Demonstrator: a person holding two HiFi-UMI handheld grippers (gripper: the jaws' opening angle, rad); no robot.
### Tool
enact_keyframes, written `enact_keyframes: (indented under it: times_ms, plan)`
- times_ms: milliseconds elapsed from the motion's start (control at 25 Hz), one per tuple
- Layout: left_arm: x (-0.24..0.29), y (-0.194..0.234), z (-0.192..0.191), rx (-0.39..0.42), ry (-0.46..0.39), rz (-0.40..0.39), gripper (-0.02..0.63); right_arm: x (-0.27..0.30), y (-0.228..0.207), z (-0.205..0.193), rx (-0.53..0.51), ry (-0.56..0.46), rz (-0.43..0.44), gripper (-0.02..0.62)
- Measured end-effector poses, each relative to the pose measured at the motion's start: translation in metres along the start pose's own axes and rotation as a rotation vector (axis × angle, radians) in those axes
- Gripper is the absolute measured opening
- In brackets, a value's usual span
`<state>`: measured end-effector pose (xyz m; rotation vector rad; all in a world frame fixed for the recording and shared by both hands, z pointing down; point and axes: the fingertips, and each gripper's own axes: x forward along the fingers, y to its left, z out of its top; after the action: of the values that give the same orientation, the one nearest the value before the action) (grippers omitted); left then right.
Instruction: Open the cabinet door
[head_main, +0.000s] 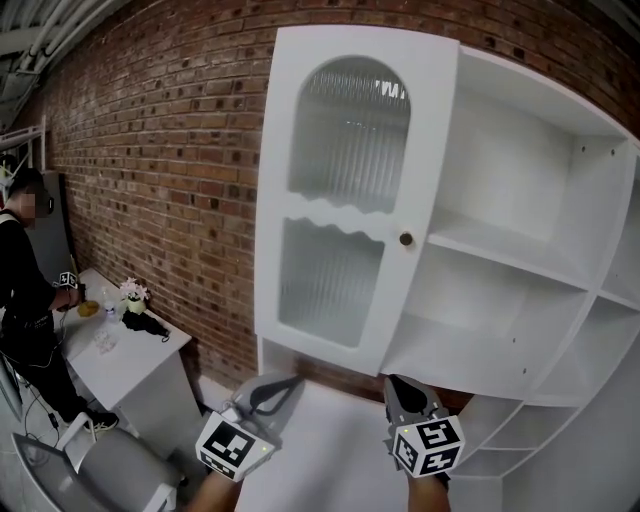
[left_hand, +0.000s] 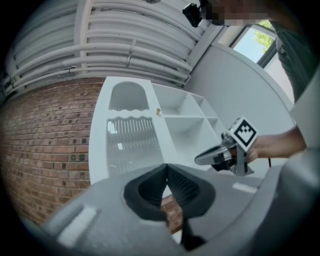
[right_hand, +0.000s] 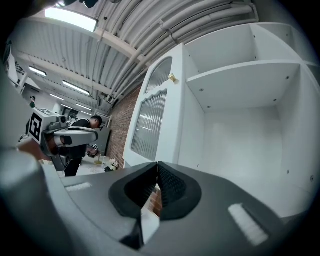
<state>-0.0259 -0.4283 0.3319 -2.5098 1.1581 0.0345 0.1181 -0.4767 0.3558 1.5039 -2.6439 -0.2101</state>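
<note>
The white cabinet door, with ribbed glass panels and a small dark knob, stands swung out to the left, away from the bare white shelves. My left gripper is low, below the door's bottom edge, shut with nothing in it. To its right my right gripper sits under the door's knob-side corner, also shut and holding nothing. Neither touches the door. The left gripper view shows the door ahead and the right gripper beside it. The right gripper view shows the door edge-on and the knob.
A brick wall runs behind the cabinet. At the far left a person stands at a small white table bearing flowers, a bottle and a dark object. A grey chair is at the lower left.
</note>
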Motion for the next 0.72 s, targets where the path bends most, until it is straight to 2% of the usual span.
enact_keyframes:
  times_ms: [720]
  plan:
    - [0.002, 0.018, -0.016, 0.001, 0.043, 0.072, 0.002, 0.051, -0.031, -0.019, 0.0, 0.042, 0.048, 0.055]
